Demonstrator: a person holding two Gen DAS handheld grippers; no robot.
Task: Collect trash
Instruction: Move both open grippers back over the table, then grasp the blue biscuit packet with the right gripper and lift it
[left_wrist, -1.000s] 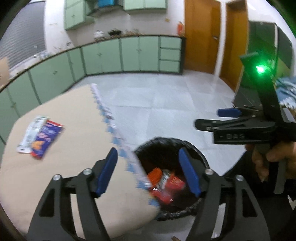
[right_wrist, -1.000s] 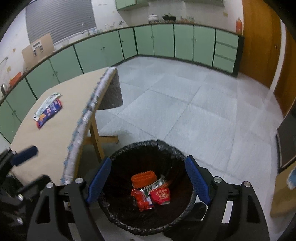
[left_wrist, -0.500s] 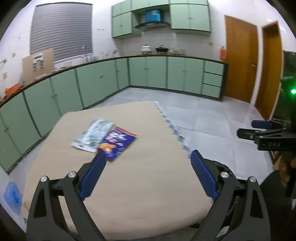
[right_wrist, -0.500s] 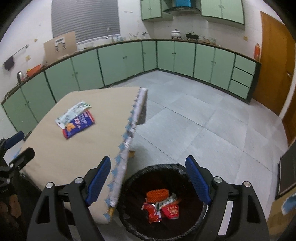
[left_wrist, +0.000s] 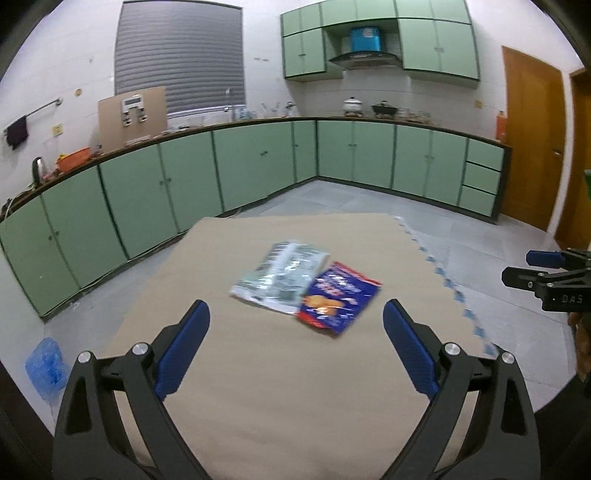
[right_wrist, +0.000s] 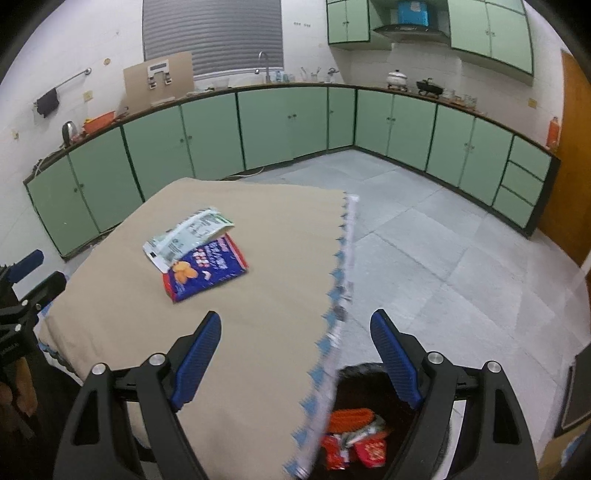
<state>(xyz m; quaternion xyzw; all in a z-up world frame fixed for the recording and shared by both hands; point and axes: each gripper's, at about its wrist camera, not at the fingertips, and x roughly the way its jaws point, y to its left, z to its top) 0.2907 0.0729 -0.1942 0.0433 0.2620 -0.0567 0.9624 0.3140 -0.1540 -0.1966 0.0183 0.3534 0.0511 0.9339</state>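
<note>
Both views have swung from the bin to the table (left_wrist: 258, 406). Left claw (left_wrist: 295, 343) has just been opening – wide, empty; two wrappers (left_wrist: 306, 288) lie ahead. Right claw (right_wrist: 295, 362) – wide, empty; only its view shows the bin (right_wrist: 354, 435) below.

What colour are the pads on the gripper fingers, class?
Blue, on black frames. The left wrist view shows the left gripper pads best.

blue snack packet (right_wrist: 205, 271) flat on table, white-green wrapper (right_wrist: 188, 234) overlapping it
</note>
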